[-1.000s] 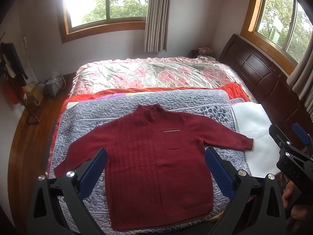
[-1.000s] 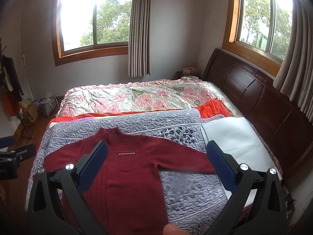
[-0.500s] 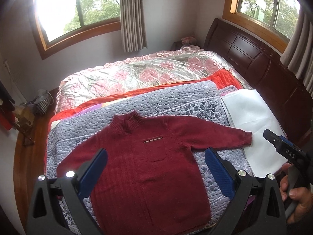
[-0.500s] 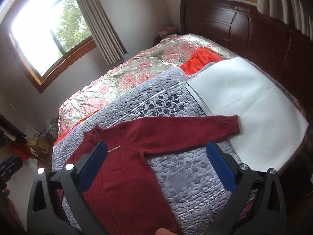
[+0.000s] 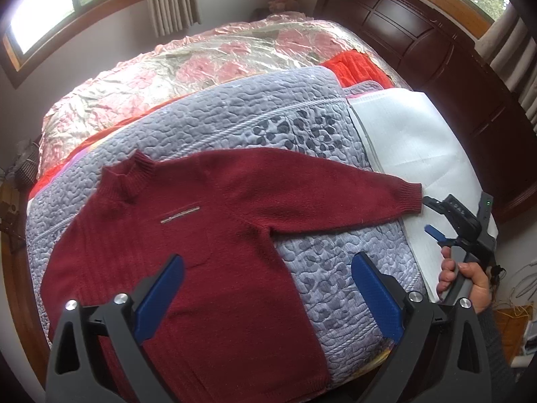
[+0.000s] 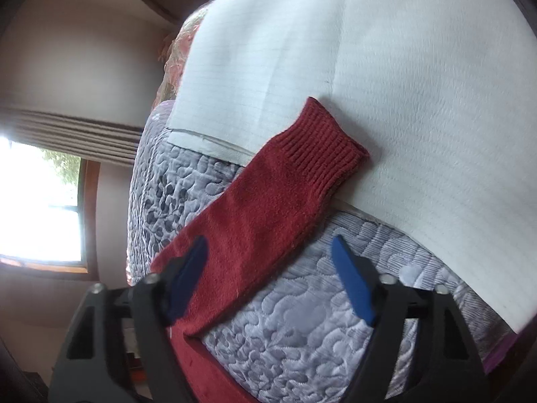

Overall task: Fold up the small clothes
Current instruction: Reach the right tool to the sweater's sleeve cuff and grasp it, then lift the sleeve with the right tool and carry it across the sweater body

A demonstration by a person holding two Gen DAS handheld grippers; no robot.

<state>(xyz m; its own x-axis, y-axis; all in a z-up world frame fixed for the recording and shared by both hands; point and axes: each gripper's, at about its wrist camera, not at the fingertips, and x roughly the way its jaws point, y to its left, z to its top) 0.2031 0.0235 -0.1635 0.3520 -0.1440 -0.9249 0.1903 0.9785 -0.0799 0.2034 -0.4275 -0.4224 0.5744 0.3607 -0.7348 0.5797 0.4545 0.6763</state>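
A dark red knit sweater (image 5: 214, 235) lies flat on the grey quilted blanket (image 5: 268, 124), front up, sleeves spread. Its right sleeve ends in a ribbed cuff (image 5: 407, 198) that rests on the white sheet. My left gripper (image 5: 265, 288) hangs open above the sweater's lower body. My right gripper (image 5: 433, 218), held by a hand (image 5: 470, 282), hovers open just right of the cuff. In the right wrist view, rolled sideways, that sleeve (image 6: 255, 221) and cuff (image 6: 322, 154) lie close ahead of the open right gripper (image 6: 268, 265), with nothing between its blue fingers.
A white sheet (image 5: 412, 141) covers the bed's right side. Behind the blanket lie a floral quilt (image 5: 188, 63) and a red cloth (image 5: 355, 67). A dark wooden headboard (image 5: 436, 43) runs along the right. Wooden floor (image 5: 20, 288) borders the left.
Both grippers moved down and closer to the bed. The right gripper rolled sideways and dropped toward the right sleeve's cuff. The left gripper swung right over the sweater's body.
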